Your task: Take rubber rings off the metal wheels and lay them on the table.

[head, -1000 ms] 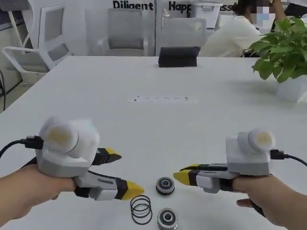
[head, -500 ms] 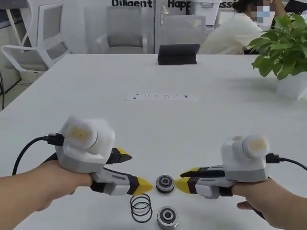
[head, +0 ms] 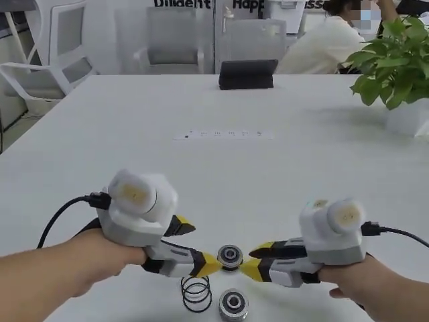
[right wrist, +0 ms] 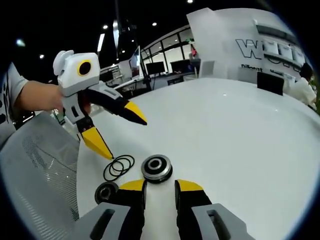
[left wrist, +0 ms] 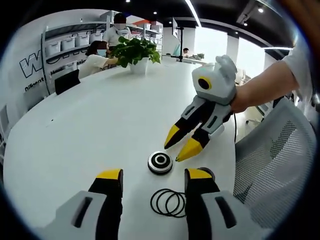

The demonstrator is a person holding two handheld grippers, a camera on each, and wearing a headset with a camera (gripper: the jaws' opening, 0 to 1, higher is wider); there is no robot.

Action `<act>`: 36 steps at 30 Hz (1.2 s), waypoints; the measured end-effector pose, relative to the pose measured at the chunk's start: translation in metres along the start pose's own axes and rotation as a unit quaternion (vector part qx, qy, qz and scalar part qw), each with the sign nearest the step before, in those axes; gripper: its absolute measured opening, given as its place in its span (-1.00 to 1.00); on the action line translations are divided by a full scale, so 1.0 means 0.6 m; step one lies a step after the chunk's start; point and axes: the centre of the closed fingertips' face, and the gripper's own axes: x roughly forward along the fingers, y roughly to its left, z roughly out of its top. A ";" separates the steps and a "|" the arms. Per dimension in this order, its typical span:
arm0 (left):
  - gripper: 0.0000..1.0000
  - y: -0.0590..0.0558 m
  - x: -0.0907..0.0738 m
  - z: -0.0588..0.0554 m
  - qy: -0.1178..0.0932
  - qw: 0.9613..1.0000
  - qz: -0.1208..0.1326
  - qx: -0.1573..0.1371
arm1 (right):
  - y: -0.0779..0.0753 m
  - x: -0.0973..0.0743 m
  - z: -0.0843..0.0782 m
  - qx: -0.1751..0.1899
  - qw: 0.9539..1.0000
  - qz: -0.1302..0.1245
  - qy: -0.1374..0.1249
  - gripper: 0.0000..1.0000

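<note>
Between my two grippers a small metal wheel (head: 230, 255) lies flat on the white table (head: 221, 174). My left gripper (head: 201, 246) stands open just left of it, its lower yellow tip almost at the wheel's edge. My right gripper (head: 253, 260) is open by a narrow gap, its tips close to the wheel's right side. The left gripper view has the wheel (left wrist: 160, 162) just ahead of my open left gripper (left wrist: 155, 176). The right gripper view has the wheel (right wrist: 157, 167) right before my right gripper (right wrist: 161, 187). Loose black rubber rings (head: 196, 293) and a second wheel (head: 232, 304) lie nearer me.
A black box (head: 247, 74), a row of sockets (head: 223, 135) and a potted plant (head: 395, 60) sit farther back on the table. Chairs and a seated person are beyond the far edge. A mesh chair (left wrist: 270, 165) stands by the near edge.
Both grippers have closed in on the wheel, the left from the left and the right from the right. The wheels and rings have stayed in place.
</note>
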 end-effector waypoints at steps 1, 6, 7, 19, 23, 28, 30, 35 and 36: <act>-0.11 0.000 0.003 -0.001 0.001 1.000 0.000 -0.002 | 0.001 0.002 -0.001 -0.001 1.000 0.000 0.000 -0.60; -0.16 -0.005 0.011 -0.002 0.004 1.000 -0.004 -0.003 | 0.001 0.007 -0.002 -0.009 1.000 0.001 0.001 -0.62; -0.18 -0.005 0.013 0.000 0.002 1.000 -0.006 -0.007 | 0.001 0.008 -0.001 -0.010 1.000 0.001 0.001 -0.63; -0.36 -0.017 0.034 0.004 0.002 1.000 -0.015 -0.005 | 0.004 0.015 -0.001 -0.022 1.000 0.004 0.001 -0.67; -0.43 -0.021 0.041 0.002 0.005 1.000 -0.018 -0.002 | 0.005 0.015 -0.001 -0.024 1.000 0.004 0.000 -0.68; -0.52 -0.029 0.050 0.001 0.009 1.000 -0.024 0.009 | 0.005 0.015 -0.002 -0.028 1.000 0.005 0.001 -0.68; -0.54 -0.030 0.053 0.003 0.009 1.000 -0.025 0.010 | 0.005 0.015 -0.002 -0.028 1.000 0.005 0.001 -0.68; -0.62 -0.027 0.060 0.004 0.013 1.000 -0.022 0.016 | 0.005 0.014 -0.002 -0.029 1.000 0.004 0.001 -0.68; -0.63 -0.026 0.061 0.004 0.014 1.000 -0.023 0.017 | 0.005 0.015 -0.002 -0.029 1.000 0.004 0.001 -0.68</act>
